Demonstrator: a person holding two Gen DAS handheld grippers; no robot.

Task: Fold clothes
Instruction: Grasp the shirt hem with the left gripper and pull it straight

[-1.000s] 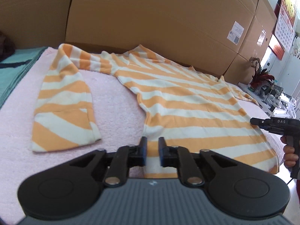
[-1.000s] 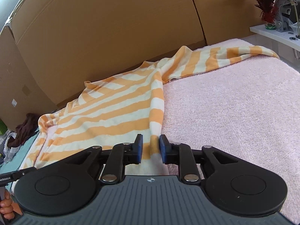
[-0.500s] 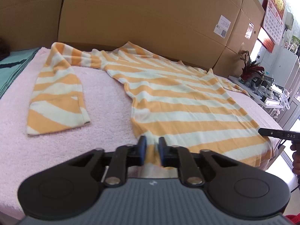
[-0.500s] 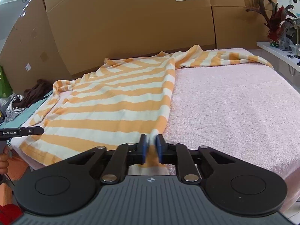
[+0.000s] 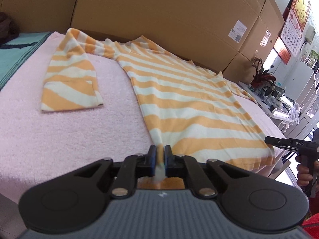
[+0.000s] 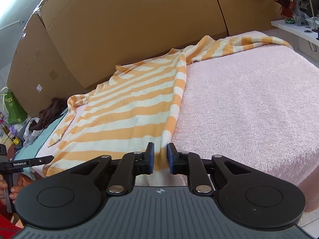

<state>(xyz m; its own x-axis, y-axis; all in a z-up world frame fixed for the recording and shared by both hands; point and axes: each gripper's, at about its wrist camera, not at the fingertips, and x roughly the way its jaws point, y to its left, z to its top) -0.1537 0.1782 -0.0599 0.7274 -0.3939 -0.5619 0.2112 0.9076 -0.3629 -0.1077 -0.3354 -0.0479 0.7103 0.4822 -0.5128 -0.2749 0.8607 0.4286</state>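
Pink towel-covered table (image 6: 249, 99): striped shirt (image 5: 189, 107) spread flat; left gripper (image 5: 159, 157) clamped on hem corner, right gripper (image 6: 160, 157) parted, straddling opposite corner.

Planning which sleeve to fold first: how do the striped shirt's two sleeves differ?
The left-side sleeve bends down toward the near edge, cuff well inside the pink towel; the right-side sleeve stretches sideways along the cardboard boxes, cuff at the towel's right edge. Both rest on the towel, neither folded over the body.

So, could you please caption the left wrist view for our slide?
Left tongs pinch the striped shirt's hem corner on the pink towel.
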